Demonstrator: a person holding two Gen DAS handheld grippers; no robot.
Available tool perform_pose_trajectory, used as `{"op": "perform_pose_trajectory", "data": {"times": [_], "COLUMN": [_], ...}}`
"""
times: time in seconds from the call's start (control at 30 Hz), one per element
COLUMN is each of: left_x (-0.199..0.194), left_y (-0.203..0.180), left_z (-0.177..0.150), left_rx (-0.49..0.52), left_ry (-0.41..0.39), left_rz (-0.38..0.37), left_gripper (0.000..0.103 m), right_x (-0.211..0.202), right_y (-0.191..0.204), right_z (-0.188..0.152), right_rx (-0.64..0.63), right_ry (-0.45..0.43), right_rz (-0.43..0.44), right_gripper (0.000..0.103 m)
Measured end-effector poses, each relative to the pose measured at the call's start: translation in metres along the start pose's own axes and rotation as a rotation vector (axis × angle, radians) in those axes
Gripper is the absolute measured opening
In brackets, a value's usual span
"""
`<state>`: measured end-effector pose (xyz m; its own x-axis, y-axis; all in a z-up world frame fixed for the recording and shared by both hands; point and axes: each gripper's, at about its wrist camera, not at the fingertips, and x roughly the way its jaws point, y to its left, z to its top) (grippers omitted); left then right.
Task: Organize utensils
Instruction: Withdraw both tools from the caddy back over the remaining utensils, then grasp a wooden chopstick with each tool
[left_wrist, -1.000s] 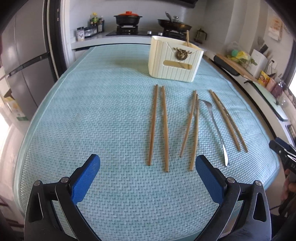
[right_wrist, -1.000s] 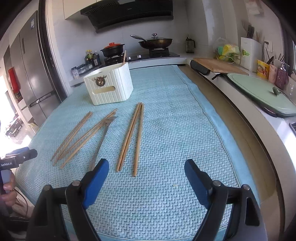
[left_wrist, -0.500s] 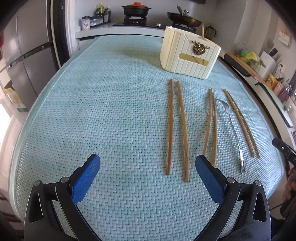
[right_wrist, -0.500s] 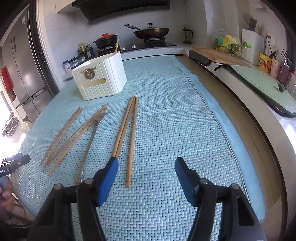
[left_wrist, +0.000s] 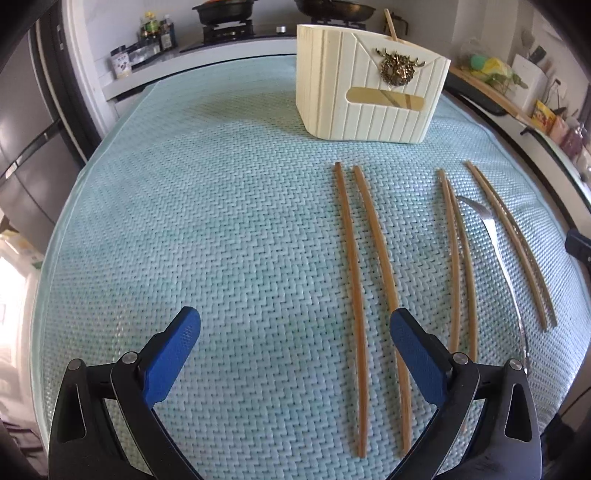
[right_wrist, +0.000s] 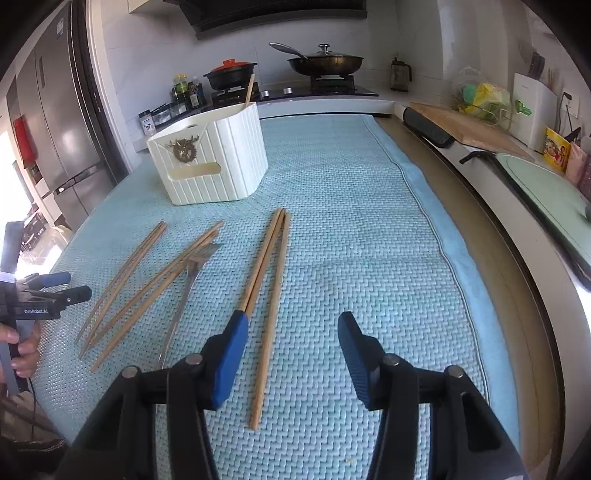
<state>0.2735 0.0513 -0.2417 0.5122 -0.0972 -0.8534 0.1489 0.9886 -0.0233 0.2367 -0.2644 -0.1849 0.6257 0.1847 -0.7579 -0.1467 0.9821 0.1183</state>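
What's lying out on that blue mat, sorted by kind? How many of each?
Loose wooden chopsticks: 6, lying in three pairs
Metal fork: 1, between two of the pairs
White holder box: 1, with one stick already poking out of it
Total on the mat: 8 things, not counting the stick in the box

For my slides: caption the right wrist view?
Open right gripper over a chopstick pair beside a white holder.
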Motion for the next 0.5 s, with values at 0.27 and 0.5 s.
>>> {"op": "perform_pose_trajectory", "data": {"times": [0.27,0.5], "left_x": [0.016,0.034], "left_y": [0.000,-0.001], "left_z": [0.013,0.027], "left_rx": [0.013,0.038], "left_ry": [0.023,0.058], "left_rz": [0.007,0.031], "left_gripper": [0.102,0.102], "right_x": [0.051,0.091], "right_y": [0.009,0.009], "right_z": [0.028,0.041], "right_rx": [-0.057,-0.090], "right_ry": [0.083,0.168], "right_rz": [0.042,0.036], "right_gripper": [0.041,0.036]}}
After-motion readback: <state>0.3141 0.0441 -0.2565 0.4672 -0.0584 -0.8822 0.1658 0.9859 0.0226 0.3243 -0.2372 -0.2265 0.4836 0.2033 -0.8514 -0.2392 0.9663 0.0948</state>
